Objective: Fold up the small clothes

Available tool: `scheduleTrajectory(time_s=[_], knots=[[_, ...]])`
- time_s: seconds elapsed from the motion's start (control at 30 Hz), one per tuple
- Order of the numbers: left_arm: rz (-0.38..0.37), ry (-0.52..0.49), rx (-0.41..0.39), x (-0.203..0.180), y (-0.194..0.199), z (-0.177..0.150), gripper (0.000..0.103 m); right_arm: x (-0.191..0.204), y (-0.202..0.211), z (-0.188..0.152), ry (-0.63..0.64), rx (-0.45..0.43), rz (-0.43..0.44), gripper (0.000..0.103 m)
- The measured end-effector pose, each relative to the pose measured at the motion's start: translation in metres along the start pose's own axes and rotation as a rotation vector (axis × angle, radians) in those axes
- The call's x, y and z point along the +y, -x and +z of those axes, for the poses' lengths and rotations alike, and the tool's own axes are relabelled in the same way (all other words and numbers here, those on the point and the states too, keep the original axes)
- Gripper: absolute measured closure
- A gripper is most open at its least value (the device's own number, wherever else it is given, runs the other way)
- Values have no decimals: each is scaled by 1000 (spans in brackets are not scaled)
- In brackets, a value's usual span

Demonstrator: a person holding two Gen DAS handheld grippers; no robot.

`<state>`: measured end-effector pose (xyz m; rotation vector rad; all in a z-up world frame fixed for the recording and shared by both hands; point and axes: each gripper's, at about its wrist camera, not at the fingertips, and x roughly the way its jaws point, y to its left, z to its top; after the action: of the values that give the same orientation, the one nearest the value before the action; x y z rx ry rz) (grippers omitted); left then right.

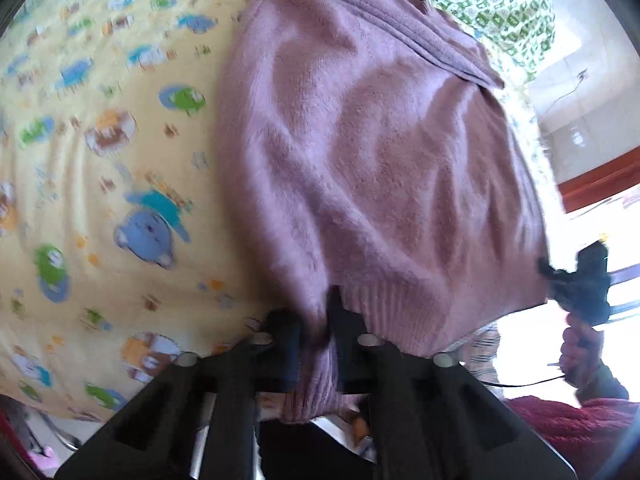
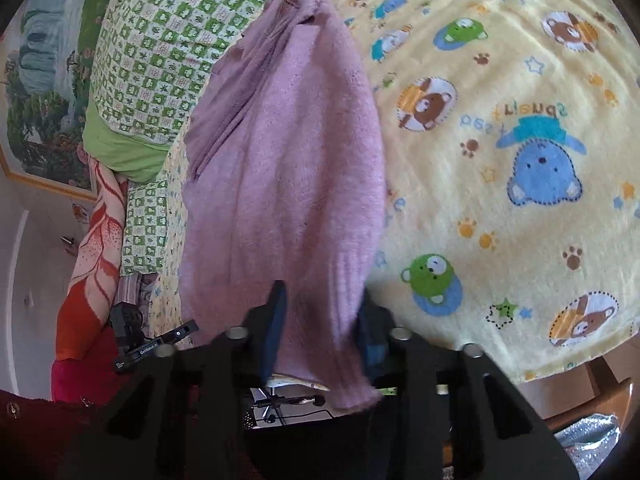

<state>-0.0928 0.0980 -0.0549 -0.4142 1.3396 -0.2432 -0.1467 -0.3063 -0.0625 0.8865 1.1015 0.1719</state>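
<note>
Yellow bear-print blanket (image 2: 500, 92) covers the bed. Left claw (image 1: 320, 332) grips one corner of the ribbed hem of the mauve sweater (image 1: 360, 140); right claw (image 2: 320, 320) clamps the other hem corner. Outward, the sweater lies along the blanket toward a green checkered pillow (image 2: 160, 40). Step in hand, likely: lifting the hem for a fold — next, carry both corners evenly toward the collar.

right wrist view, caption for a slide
Right gripper clamps the ribbed hem of a mauve knit sweater lying on a yellow bear-print blanket.
</note>
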Motion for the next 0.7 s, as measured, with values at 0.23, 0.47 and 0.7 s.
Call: scheduleTrajectory(time_s=[0.23, 0.47, 0.7], knots=[[-63, 32, -37, 6, 11, -17, 97, -13, 35, -12, -19, -54, 4, 95], [-107, 35, -74, 5, 30, -2, 97, -4, 34, -8, -23, -51, 61, 95], [-170, 35, -187, -9, 65, 42, 96, 30, 56, 20, 19, -130, 162, 95]])
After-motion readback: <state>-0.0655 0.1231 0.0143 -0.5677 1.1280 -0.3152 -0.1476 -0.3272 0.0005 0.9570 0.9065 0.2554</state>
